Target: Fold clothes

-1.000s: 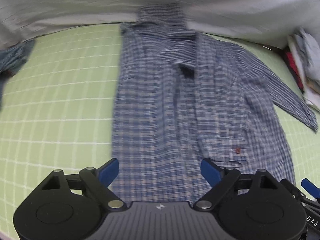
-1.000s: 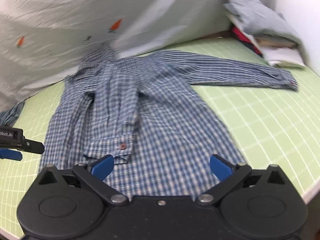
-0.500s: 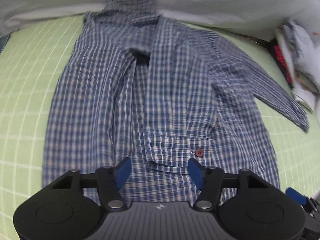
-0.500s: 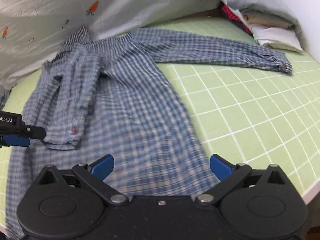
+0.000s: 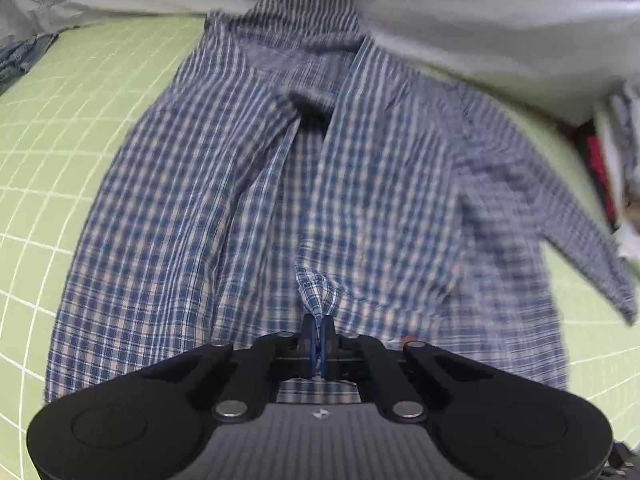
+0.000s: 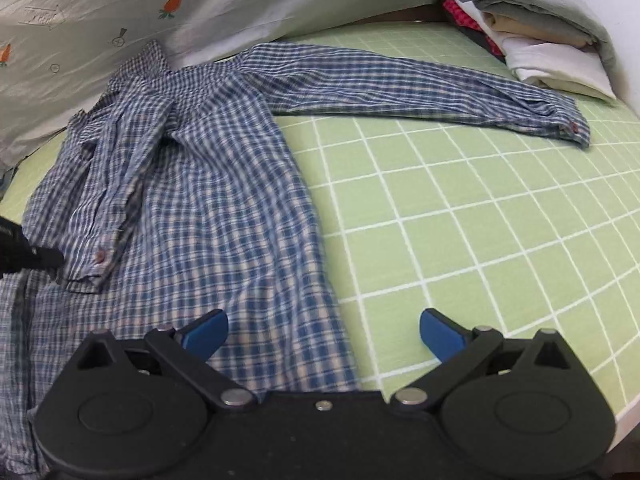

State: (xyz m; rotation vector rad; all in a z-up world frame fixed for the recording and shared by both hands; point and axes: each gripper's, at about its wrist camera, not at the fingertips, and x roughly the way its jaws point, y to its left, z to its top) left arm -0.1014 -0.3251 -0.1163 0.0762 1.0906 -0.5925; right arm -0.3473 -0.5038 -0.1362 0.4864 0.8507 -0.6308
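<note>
A blue plaid shirt (image 5: 360, 200) lies front-up on the green gridded sheet (image 5: 80, 100), collar toward the far side. One sleeve is folded over the body, and its cuff (image 5: 320, 292) is pinched between the blue pads of my left gripper (image 5: 319, 332), which is shut on it. In the right wrist view the same shirt (image 6: 224, 208) spreads out with its other sleeve (image 6: 420, 88) stretched to the right. My right gripper (image 6: 324, 330) is open, low over the shirt's right hem edge, nothing between its fingers. The left gripper's tip (image 6: 36, 258) shows at that view's left edge beside the cuff (image 6: 94, 260).
A pale bedsheet printed with carrots (image 6: 168, 4) rises behind the shirt. A pile of folded clothes (image 6: 540, 24) sits at the far right corner. A bit of denim (image 5: 20, 56) lies at the far left. The mattress edge runs along the near right.
My left gripper came down over the folded sleeve's cuff and shut on it, bunching the fabric. My right gripper moved right and lower, toward the shirt's right hem, still open.
</note>
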